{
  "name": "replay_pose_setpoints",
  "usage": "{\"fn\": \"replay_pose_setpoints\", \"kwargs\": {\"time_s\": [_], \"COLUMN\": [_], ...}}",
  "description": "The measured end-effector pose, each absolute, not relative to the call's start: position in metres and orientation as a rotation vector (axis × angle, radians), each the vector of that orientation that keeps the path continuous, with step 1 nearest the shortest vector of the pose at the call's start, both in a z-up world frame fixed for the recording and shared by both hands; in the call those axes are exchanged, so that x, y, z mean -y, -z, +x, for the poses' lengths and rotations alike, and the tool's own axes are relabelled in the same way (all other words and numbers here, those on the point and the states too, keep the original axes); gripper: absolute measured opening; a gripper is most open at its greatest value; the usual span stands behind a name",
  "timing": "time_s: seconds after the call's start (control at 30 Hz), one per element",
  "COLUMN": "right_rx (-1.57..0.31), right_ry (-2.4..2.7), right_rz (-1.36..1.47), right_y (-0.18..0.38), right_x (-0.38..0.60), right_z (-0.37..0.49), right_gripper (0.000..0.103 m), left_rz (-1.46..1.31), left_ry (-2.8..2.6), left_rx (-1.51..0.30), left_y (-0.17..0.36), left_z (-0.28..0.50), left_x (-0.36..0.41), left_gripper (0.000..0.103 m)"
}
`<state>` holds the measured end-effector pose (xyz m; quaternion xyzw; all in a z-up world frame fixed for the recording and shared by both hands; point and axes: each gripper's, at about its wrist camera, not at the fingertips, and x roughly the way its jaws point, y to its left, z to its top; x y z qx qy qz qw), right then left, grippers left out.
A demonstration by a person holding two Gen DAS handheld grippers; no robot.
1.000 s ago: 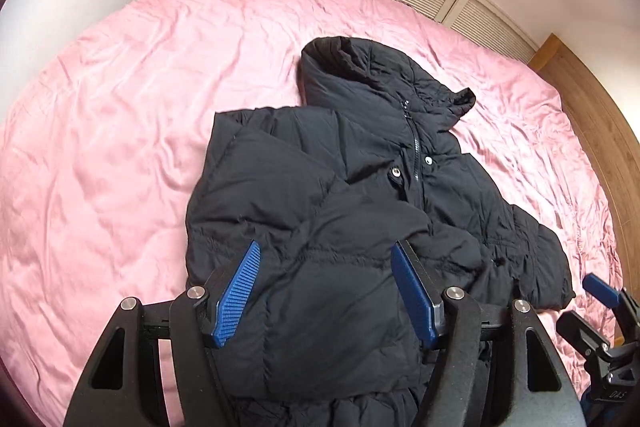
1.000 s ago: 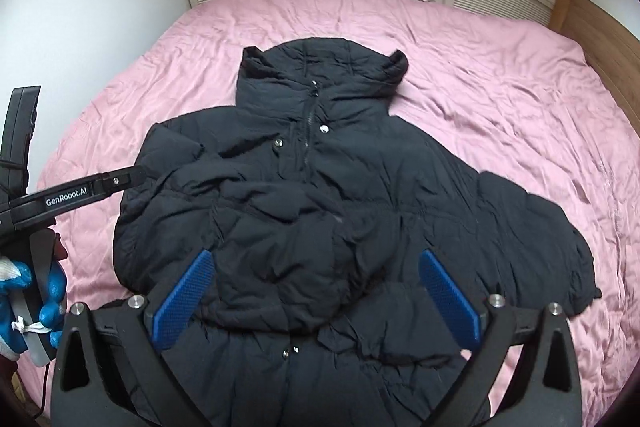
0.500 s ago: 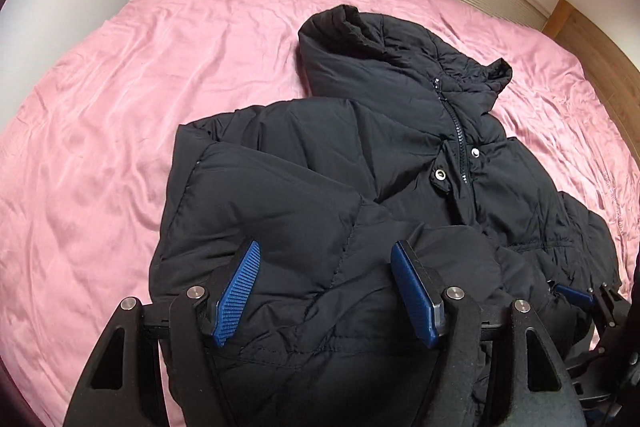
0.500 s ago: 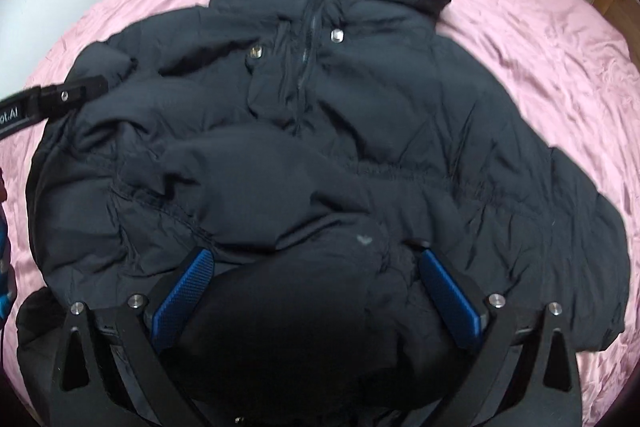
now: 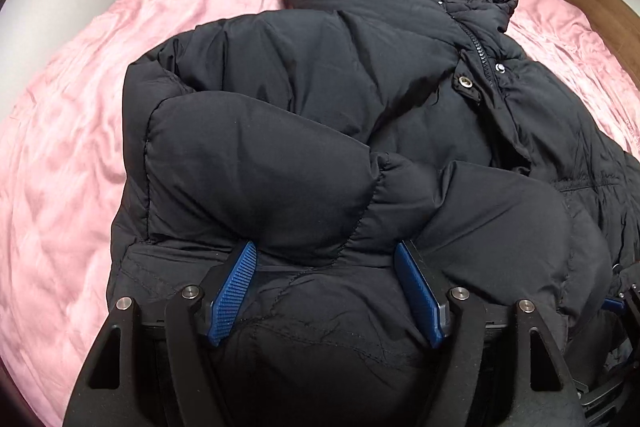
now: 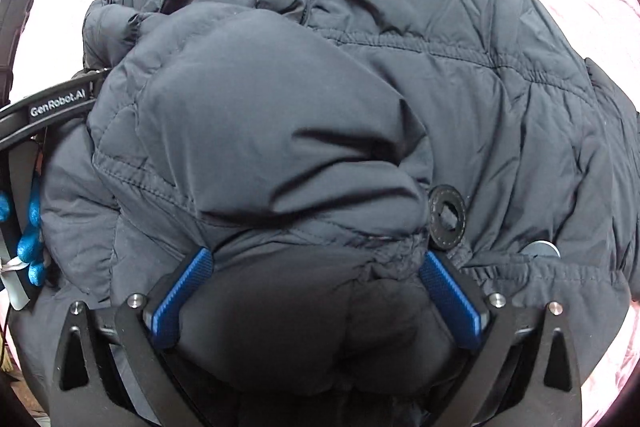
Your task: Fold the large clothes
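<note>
I've brought both grippers down onto the jacket (image 5: pixel 360 99) lying on the bed (image 5: pixel 80 107). Left gripper (image 5: pixel 326 291) has just been widening, padding bulging between its fingers; right gripper (image 6: pixel 316 291) straddles fabric too, wide, ungripped.

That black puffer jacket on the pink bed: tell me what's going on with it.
A person with a handheld gripper in each hand is folding the black puffer jacket, which lies front-up on the pink bedspread, one sleeve already laid across its chest. The left gripper and right gripper are both down at its lower part, jaws wide around puffed fabric; the left's have just been opening. Nothing is pinched yet.
</note>
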<state>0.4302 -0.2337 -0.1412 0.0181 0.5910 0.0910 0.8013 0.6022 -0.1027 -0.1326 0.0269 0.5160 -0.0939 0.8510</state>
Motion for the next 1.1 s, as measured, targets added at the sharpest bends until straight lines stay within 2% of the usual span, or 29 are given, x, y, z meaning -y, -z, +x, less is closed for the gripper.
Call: {"fn": "replay_pose_setpoints", "kwargs": {"time_s": [0.2,0.4,0.53,0.63,0.83,1.1], "right_rx": [-1.269,-1.154,-1.077,-1.071,-1.183,-1.215], "right_ry": [-0.213,-0.232,-0.309,-0.337,-0.291,-0.248], "right_rz": [0.028,0.013,-0.006,-0.033,-0.059,-0.025], "right_y": [0.124,0.059,0.026,0.028,0.087,0.088], "right_x": [0.239,0.248,0.226,0.195,0.188,0.237], "right_z": [0.421,0.403,0.408,0.418,0.425,0.399], "right_gripper": [0.103,0.103,0.103,0.103,0.103,0.103], "left_rz": [0.054,0.054,0.064,0.066,0.043,0.07], "left_ry": [0.213,0.238,0.264,0.274,0.267,0.277], "left_rx": [-1.102,-1.015,-1.03,-1.072,-1.152,-1.175], "left_y": [0.111,0.057,0.053,0.076,0.129,0.126], "left_z": [0.599,0.568,0.545,0.539,0.527,0.518], "left_x": [0.095,0.072,0.067,0.066,0.057,0.054], "left_gripper": [0.071,0.071,0.071,0.071,0.073,0.073]}}
